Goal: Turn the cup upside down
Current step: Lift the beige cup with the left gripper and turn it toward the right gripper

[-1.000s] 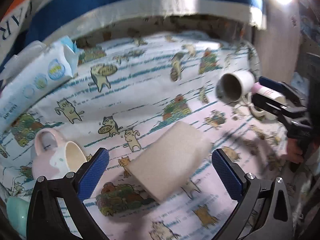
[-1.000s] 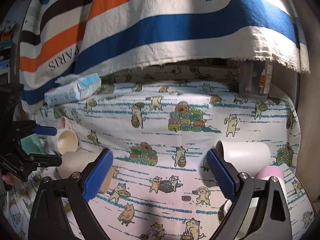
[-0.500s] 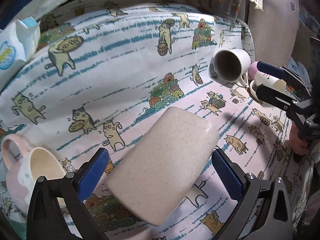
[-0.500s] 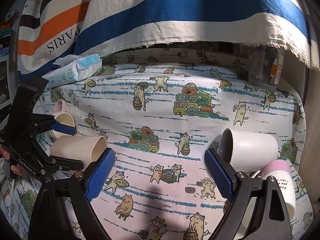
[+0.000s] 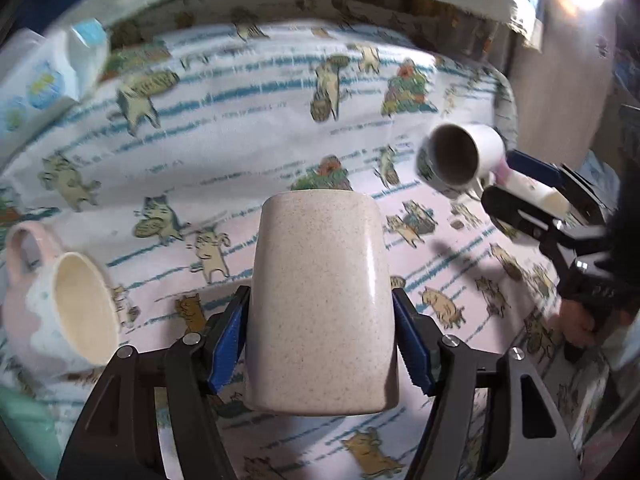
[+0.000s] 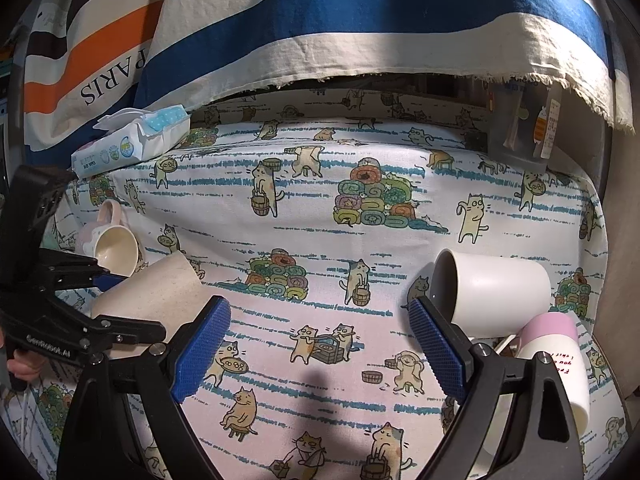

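Left wrist view: the left gripper (image 5: 320,344) clamps the speckled cup (image 5: 320,304). The right gripper (image 6: 316,348) gapes, holding nothing, a white mug (image 6: 496,296) just beyond its right finger.

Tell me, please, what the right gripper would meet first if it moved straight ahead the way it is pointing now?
The right gripper is open, with nothing between its fingers. Straight ahead lies only the cat-print tablecloth, so it would probably meet the cloth first. The white mug lies just off its right finger and looks clear, though depth is uncertain.
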The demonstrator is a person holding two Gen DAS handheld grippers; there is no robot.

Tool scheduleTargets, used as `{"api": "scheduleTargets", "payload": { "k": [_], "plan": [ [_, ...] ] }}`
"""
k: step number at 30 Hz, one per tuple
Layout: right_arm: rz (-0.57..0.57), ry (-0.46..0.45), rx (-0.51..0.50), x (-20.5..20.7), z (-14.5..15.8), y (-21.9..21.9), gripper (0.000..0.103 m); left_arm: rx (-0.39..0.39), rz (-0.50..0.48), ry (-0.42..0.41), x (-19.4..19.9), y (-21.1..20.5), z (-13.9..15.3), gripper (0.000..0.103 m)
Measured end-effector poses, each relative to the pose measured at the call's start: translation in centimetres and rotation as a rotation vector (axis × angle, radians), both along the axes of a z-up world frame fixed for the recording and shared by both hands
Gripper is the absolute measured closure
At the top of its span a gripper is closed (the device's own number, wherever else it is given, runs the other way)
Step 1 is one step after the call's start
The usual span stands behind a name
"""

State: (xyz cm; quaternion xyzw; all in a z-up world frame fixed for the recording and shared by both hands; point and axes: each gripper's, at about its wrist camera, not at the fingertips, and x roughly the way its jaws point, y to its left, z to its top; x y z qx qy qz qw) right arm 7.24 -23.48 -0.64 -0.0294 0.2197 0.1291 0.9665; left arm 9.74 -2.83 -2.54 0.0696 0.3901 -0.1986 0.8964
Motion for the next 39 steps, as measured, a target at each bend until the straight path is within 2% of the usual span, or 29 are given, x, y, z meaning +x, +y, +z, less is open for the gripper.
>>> {"api": "scheduleTargets", "payload": {
  "k": [4, 7, 9, 12, 14, 17, 21, 24, 27, 33, 35, 37, 39],
  "plan": [
    [-0.022, -0.025, 0.007, -0.3, 0.3, -0.3, 0.011, 0.03, 0.213, 0.028, -0.2, -1.1, 0.5, 0.037],
    [-0.049, -0.028, 0.034, -0.3, 0.7, -0.9, 0.011, -0.05, 0.317, 0.053, -0.5, -1.4, 0.7, 0.037],
    [-0.072, -0.031, 0.057, -0.2, 0.9, -1.6, 0.011, -0.058, 0.349, 0.03, -1.0, -2.2, 1.1, 0.037],
    [-0.143, -0.069, 0.053, 0.0, 1.1, -2.4, 0.011, -0.018, 0.405, -0.007, -1.5, -3.6, 1.3, 0.037],
    [-0.174, -0.058, 0.069, 0.3, 1.2, -3.0, 0.011, -0.01, 0.435, 0.006, -1.3, -4.1, 0.9, 0.037],
    [-0.184, -0.008, 0.144, 0.8, 1.3, -4.3, 0.011, 0.002, 0.474, 0.023, -1.1, -5.2, -0.1, 0.037],
    [-0.238, -0.038, 0.149, 0.5, 1.6, -5.0, 0.011, -0.025, 0.55, 0.055, -0.3, -5.8, -1.0, 0.036],
    [-0.252, -0.07, 0.152, 0.0, 2.0, -5.2, 0.011, -0.039, 0.576, 0.07, 0.5, -6.4, -1.2, 0.036],
    [-0.259, -0.091, 0.153, -0.3, 2.3, -5.3, 0.011, -0.007, 0.581, 0.033, 0.8, -7.6, -1.1, 0.036],
    [-0.287, -0.088, 0.177, -0.4, 2.5, -5.9, 0.011, 0.002, 0.556, 0.02, 1.1, -9.0, -0.9, 0.036],
    [-0.301, -0.081, 0.188, -0.3, 2.4, -6.2, 0.011, 0.022, 0.544, -0.026, 0.7, -9.3, -0.4, 0.033],
    [-0.311, -0.08, 0.198, -0.3, 2.3, -6.5, 0.011, 0.031, 0.538, -0.082, -0.1, -9.0, 0.4, 0.02],
    [-0.316, -0.087, 0.215, -0.5, 2.4, -6.7, 0.011, 0.016, 0.523, -0.125, -1.0, -8.0, 1.2, 0.019]
  ]
}}
